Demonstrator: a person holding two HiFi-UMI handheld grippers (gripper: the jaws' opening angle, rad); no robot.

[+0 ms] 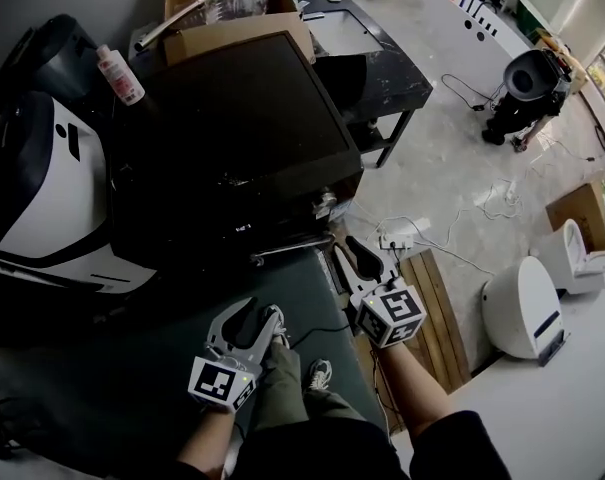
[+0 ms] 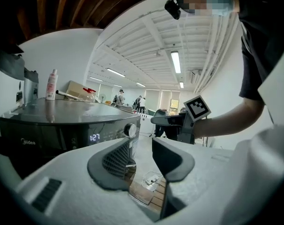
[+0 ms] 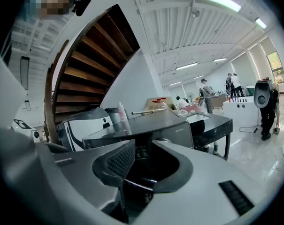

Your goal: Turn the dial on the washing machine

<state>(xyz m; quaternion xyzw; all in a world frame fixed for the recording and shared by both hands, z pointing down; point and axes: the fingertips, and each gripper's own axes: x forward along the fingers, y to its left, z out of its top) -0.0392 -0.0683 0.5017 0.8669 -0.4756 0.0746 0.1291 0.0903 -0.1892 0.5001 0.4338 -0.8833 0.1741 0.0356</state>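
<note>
Washing machine (image 1: pixel 232 128) and power strip (image 1: pixel 394 240) on floor (image 1: pixel 452 173)

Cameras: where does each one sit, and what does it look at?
Head view: on the person's head, looking down on the washer; left gripper, right gripper, forearms, shoes show.
Left gripper view: on that gripper, along its fingers toward the dial; right gripper, arm show.
Right gripper view: on that gripper, facing the washer; its fingers show.
Shared: washer, bottle.
</note>
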